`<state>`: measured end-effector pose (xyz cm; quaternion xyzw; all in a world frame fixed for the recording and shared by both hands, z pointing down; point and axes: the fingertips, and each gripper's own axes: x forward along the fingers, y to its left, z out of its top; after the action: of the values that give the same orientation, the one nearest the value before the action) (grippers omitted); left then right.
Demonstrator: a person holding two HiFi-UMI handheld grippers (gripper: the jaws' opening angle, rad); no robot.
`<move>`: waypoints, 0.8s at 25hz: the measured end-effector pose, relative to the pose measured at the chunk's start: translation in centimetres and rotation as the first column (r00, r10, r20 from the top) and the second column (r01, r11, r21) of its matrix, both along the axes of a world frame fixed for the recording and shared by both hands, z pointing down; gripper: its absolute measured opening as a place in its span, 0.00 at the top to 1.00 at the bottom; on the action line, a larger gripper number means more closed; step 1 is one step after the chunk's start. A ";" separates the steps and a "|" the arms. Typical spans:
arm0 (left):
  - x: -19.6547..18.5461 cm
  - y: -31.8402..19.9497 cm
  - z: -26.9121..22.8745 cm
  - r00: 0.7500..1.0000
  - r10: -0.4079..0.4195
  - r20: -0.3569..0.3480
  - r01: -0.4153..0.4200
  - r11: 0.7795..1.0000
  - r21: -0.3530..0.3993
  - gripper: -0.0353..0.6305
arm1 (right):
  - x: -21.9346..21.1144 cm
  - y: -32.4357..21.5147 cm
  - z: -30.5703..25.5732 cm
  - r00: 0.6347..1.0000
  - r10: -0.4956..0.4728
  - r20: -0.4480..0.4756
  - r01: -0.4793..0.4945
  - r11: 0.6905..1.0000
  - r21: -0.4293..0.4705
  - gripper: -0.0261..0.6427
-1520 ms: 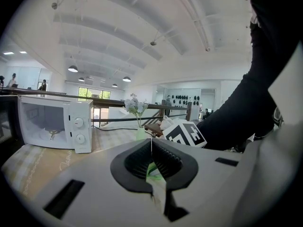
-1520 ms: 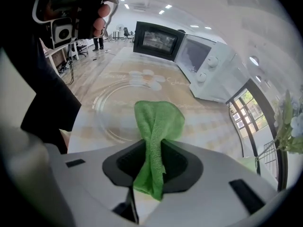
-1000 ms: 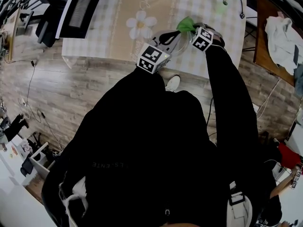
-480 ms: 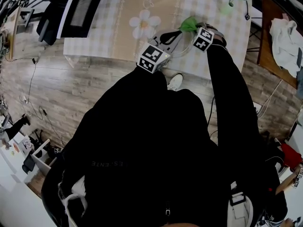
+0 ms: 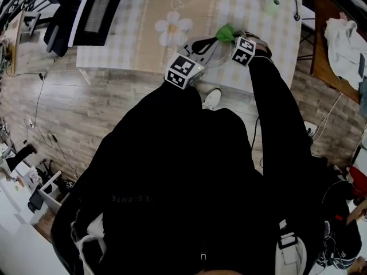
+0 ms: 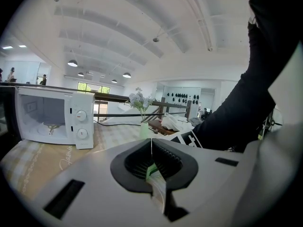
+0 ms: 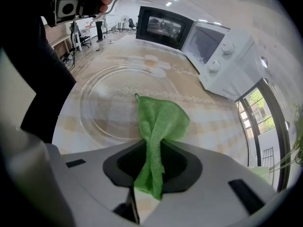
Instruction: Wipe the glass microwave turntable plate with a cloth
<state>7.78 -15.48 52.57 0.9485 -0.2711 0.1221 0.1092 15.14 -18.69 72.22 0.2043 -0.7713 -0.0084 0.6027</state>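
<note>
The clear glass turntable plate (image 7: 111, 100) lies tilted over the checked tablecloth, its rim ridges showing in the right gripper view. My right gripper (image 7: 150, 167) is shut on a green cloth (image 7: 158, 122), whose free end rests on the plate's near part. In the head view the cloth (image 5: 227, 31) shows just past the right gripper (image 5: 231, 38). My left gripper (image 6: 151, 167) is shut on the plate's thin edge (image 6: 158, 188), with green showing through the glass. In the head view the left gripper (image 5: 202, 43) holds the plate (image 5: 212, 55) at the table's near edge.
A white microwave (image 7: 222, 60) with its door (image 7: 163, 27) open stands at the far side of the table (image 5: 143, 22); it also shows in the left gripper view (image 6: 52, 122). A vase of flowers (image 6: 141, 112) stands on the table. Wooden floor lies below the table edge.
The right gripper and its cloth have shifted only slightly on the plate. The left gripper keeps its hold on the plate's edge.
</note>
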 end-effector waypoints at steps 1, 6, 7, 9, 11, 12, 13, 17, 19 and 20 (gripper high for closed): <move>0.0 0.2 0.0 1.000 -0.002 0.000 0.002 1.000 0.000 0.91 | 0.0 0.4 0.0 1.000 -0.010 -0.001 0.010 1.000 -0.004 0.81; 0.1 1.2 -0.1 1.000 -0.005 -0.003 0.005 1.000 0.005 0.91 | -0.4 2.5 0.1 0.999 -0.046 0.000 0.046 0.999 -0.017 0.81; 0.1 1.4 -0.1 1.000 -0.006 -0.002 0.006 1.000 0.006 0.91 | -0.5 2.9 0.1 0.999 -0.054 0.000 0.054 0.998 -0.020 0.81; 0.2 1.9 -0.1 1.000 -0.009 -0.002 0.009 1.000 0.009 0.91 | -0.7 3.8 0.2 0.998 -0.069 0.002 0.069 0.997 -0.027 0.81; 0.3 2.3 -0.1 1.000 -0.010 -0.003 0.011 1.000 0.010 0.91 | -0.9 4.6 0.2 0.997 -0.081 0.006 0.081 0.996 -0.034 0.81; 0.3 2.5 -0.1 1.000 -0.011 -0.003 0.011 1.000 0.011 0.91 | -1.0 5.0 0.2 0.996 -0.086 0.008 0.086 0.996 -0.037 0.81; 0.4 2.7 -0.2 1.000 -0.011 -0.003 0.011 1.000 0.012 0.91 | -1.2 5.4 0.2 0.996 -0.091 0.010 0.091 0.995 -0.039 0.81; 0.6 3.4 -0.3 1.000 -0.009 -0.003 0.009 1.000 0.016 0.91 | -1.8 7.1 0.1 0.994 -0.112 0.019 0.113 0.993 -0.043 0.81; 0.7 3.7 -0.4 1.000 -0.007 -0.002 0.007 1.000 0.019 0.91 | -2.2 8.1 0.1 0.992 -0.126 0.024 0.127 0.991 -0.046 0.81; 0.7 3.9 -0.5 1.000 -0.007 -0.002 0.007 1.000 0.020 0.91 | -2.3 8.6 0.1 0.991 -0.134 0.026 0.135 0.990 -0.047 0.81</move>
<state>8.52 -11.61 52.08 0.9487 -0.2757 0.1178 0.1003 12.81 -10.07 72.32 0.1372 -0.7902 -0.0280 0.5966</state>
